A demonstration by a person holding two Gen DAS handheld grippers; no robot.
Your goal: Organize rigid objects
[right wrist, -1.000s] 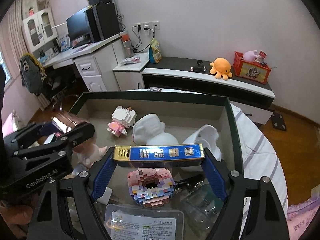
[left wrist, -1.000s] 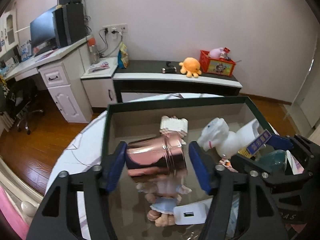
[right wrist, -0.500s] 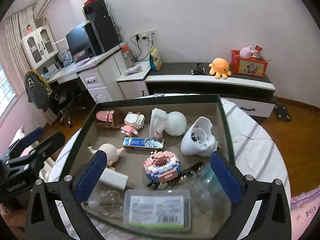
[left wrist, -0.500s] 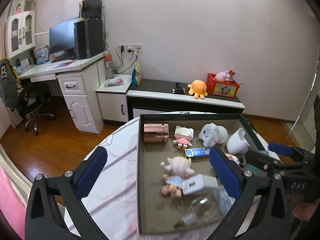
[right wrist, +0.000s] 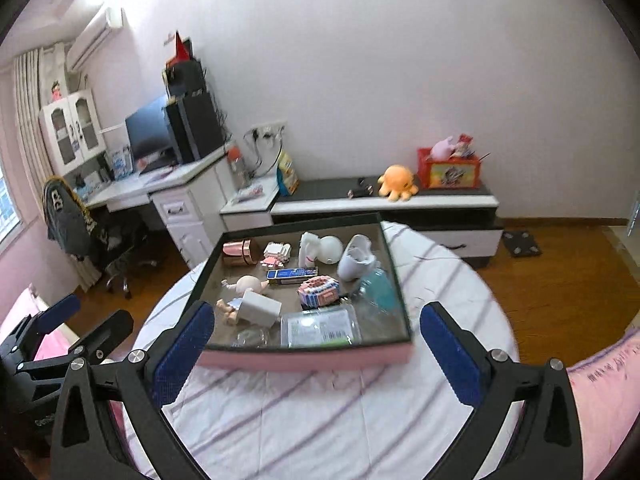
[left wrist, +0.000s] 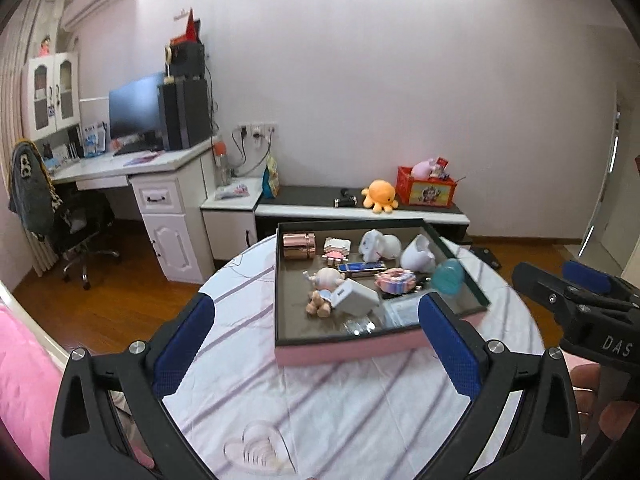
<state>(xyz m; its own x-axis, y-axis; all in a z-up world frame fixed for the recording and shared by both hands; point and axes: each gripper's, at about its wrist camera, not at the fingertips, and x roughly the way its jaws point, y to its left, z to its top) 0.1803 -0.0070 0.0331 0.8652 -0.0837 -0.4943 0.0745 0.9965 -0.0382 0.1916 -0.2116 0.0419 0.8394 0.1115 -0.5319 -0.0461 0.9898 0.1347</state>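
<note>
On round table [left wrist: 320,400], pink tray [right wrist: 304,358], copper canister [right wrist: 239,252], doll [right wrist: 244,290], blue box [right wrist: 292,275]

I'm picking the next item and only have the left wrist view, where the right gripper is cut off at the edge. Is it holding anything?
Observer: No. In the right wrist view the right gripper has its jaws wide apart, with nothing between them.
Operator: The near right corner is blocked in my view. What lies there?
Observer: A clear flat packet with a printed label, lying flat against the near wall of the tray.
Operator: Anything crowding it?
Observer: The white box lies right beside it on the left. I cannot tell whether they touch.
</note>
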